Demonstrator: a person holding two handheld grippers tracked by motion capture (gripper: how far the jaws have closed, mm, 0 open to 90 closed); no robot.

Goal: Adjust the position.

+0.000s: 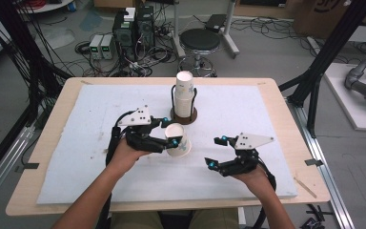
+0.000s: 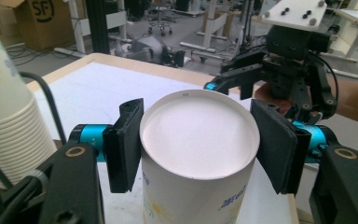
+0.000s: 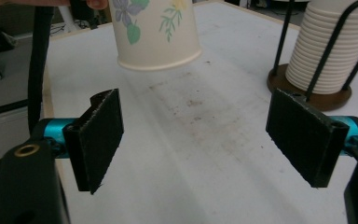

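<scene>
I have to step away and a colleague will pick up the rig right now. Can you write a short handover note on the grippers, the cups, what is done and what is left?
Left gripper: jaws around a single paper cup, upside down and lifted off the white mat, base toward its camera. One pad touches the cup; the other shows a slight gap.
Right gripper: open, holding nothing, hovering over the mat to the right of the cup.
Cup stack: in the black wire holder at the middle rear of the mat.
Done: one cup is out of the stack.
Left: probably set it down or hand it to the right gripper.
</scene>
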